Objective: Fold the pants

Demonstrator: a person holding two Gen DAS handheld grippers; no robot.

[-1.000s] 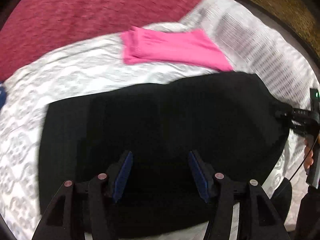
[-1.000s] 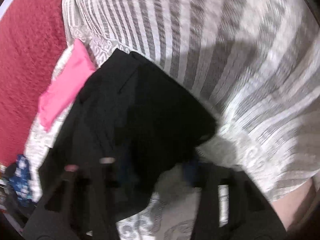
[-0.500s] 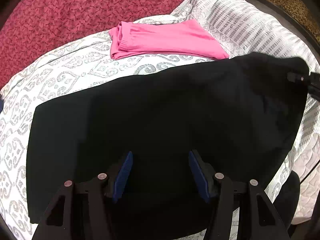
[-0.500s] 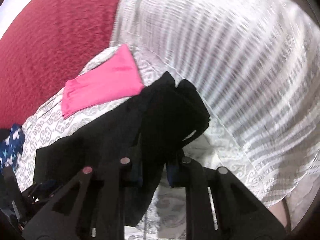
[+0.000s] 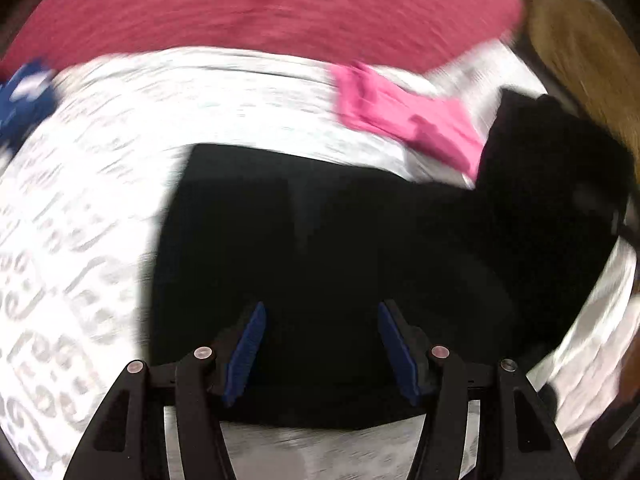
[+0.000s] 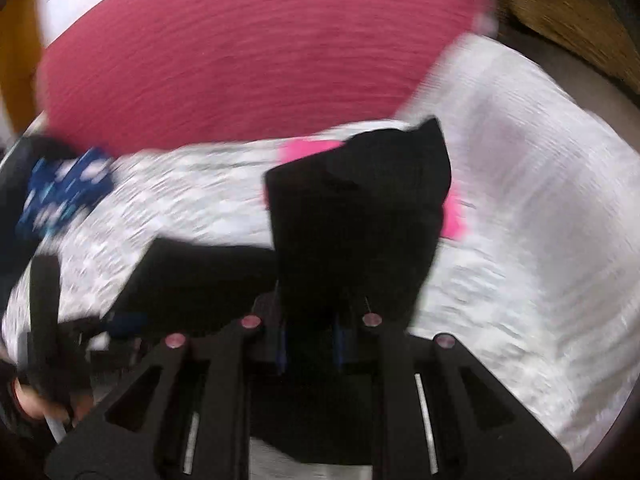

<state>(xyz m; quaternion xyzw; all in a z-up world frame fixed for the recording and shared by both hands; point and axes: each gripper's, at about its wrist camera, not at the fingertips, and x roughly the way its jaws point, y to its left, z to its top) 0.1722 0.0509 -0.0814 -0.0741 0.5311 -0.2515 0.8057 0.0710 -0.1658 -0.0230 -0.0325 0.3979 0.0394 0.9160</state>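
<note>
The black pants point(image 5: 340, 240) lie spread on the white patterned bedspread point(image 5: 80, 220). My left gripper point(image 5: 320, 344) is open, its blue pads over the near edge of the pants, holding nothing. My right gripper point(image 6: 310, 344) is shut on one end of the black pants point(image 6: 360, 208) and lifts that end up off the bed so it stands as a raised flap. In the left wrist view the lifted end point(image 5: 560, 160) rises at the right. Both views are motion-blurred.
A folded pink garment point(image 5: 408, 124) lies on the bedspread just behind the pants; it also shows in the right wrist view point(image 6: 308, 148). A red blanket point(image 5: 260, 8) covers the far side. A blue patterned cloth point(image 6: 64, 188) lies at the left. The left gripper's handle point(image 6: 44, 320) shows at the lower left.
My right gripper has lifted the held end of the pants higher and carried it leftward over the rest. The left view has swung so the pants sit further right.
</note>
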